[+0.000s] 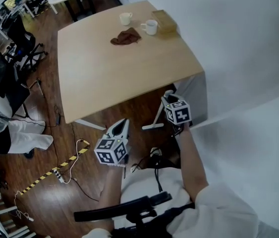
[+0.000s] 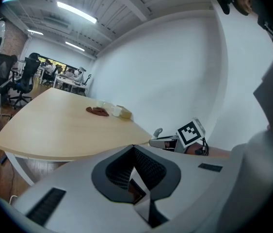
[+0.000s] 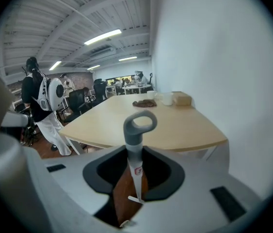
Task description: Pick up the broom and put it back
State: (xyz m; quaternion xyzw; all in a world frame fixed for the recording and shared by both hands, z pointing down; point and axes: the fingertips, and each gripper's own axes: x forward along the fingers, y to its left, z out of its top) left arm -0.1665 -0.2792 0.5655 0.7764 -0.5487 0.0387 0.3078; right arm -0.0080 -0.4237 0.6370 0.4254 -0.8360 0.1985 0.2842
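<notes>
The right gripper (image 3: 136, 152) has its fingers clamped on the broom (image 3: 134, 141). The left gripper (image 2: 133, 147) has its fingers pressed together, empty. Two cups (image 1: 125, 18) (image 1: 150, 27) stand on the worktop (image 1: 109, 78), contents unseen.

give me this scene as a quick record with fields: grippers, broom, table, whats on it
left gripper: jaws together, nothing between them
right gripper: closed on the grey loop-topped broom handle, loop end sticking out past the jaws
table: light wooden table, ahead of both grippers, beside the white wall
on table: crumpled brown cloth, white cup, second white cup, tan box, all at the far end
</notes>
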